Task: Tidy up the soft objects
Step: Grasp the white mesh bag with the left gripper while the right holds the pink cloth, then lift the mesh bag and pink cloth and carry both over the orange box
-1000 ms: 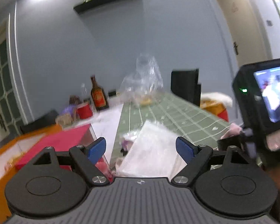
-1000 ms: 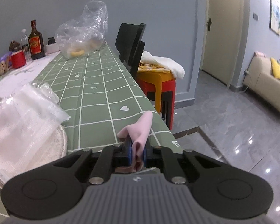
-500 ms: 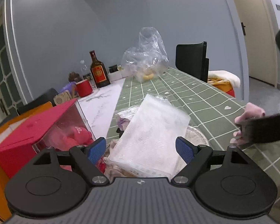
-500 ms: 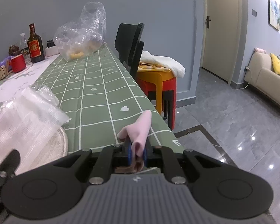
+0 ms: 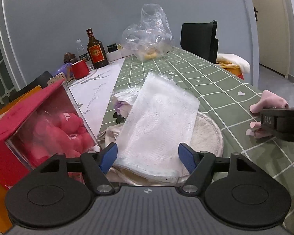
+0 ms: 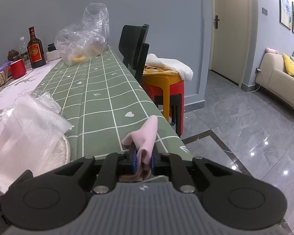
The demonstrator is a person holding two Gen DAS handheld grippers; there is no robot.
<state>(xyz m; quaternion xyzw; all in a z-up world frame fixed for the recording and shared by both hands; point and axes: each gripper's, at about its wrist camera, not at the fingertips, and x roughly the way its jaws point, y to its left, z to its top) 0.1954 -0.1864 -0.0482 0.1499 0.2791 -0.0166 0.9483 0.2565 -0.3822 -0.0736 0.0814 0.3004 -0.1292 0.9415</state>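
We start at the left claw (image 5: pixel 147 157): its jaws stand spread and have just been closing a little, the near end of the white gauze packet (image 5: pixel 158 129) lying between the pads, apparently not yet pressed. Left of this claw sits a red box (image 5: pixel 35 121) with pink plush shapes behind its clear window; we read "00" on one, nothing more. The packet rests on a cream round mat (image 5: pixel 207 135) with other crumpled soft items just beyond it on the table (image 5: pixel 215 74). Farther ahead, a brown bottle (image 5: pixel 96 51) carries a red label, text too small to read.

Right of the left claw, the right claw (image 6: pixel 143 159) is pinched on a pink cloth (image 6: pixel 146 137) above the table's near edge. "DAS" shows on its side.

We judge the task early: one cloth in hand, the pile unsorted.
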